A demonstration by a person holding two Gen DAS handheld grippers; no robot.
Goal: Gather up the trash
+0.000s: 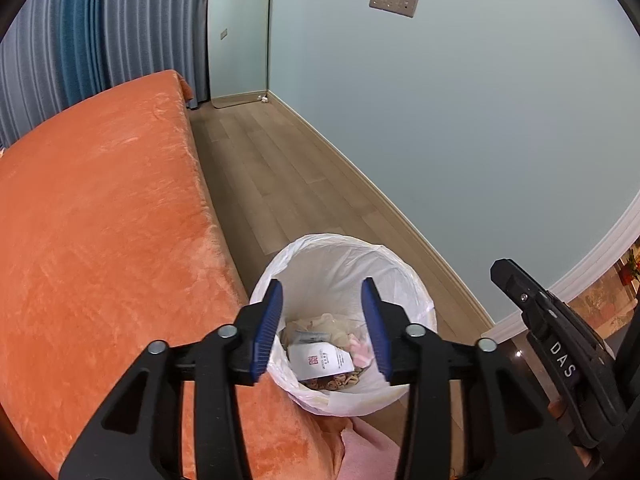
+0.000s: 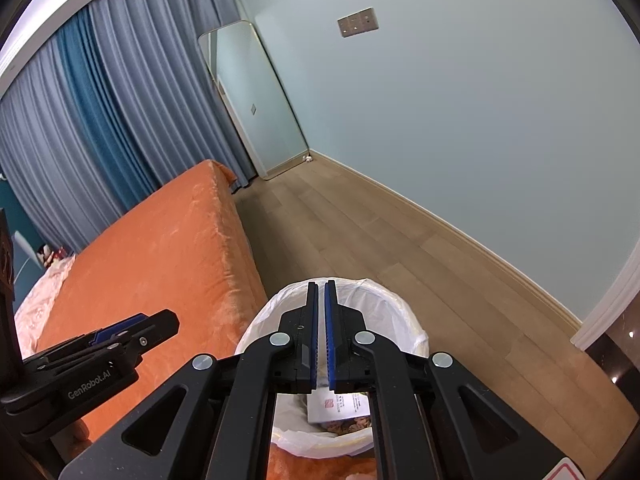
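Observation:
A round bin (image 1: pixel 416 296) lined with a white bag stands on the wood floor beside the bed. Inside lie a white printed card (image 1: pixel 320 362), pink scraps (image 1: pixel 362 350) and crumpled brownish wrappers. My left gripper (image 1: pixel 326 330) hovers over the bin's mouth, open, with nothing between its blue pads. My right gripper (image 2: pixel 321 336) hangs over the same bin (image 2: pixel 400 320), its pads almost together with nothing between them. The card (image 2: pixel 338 404) shows below its fingers. Each gripper appears at the edge of the other's view.
An orange plush bed cover (image 1: pixel 100 240) fills the left side, right against the bin. Wood floor (image 1: pixel 280 176) runs back to a leaning mirror (image 1: pixel 238 32) and blue curtains (image 1: pixel 80 40). A pale wall with a skirting board bounds the right.

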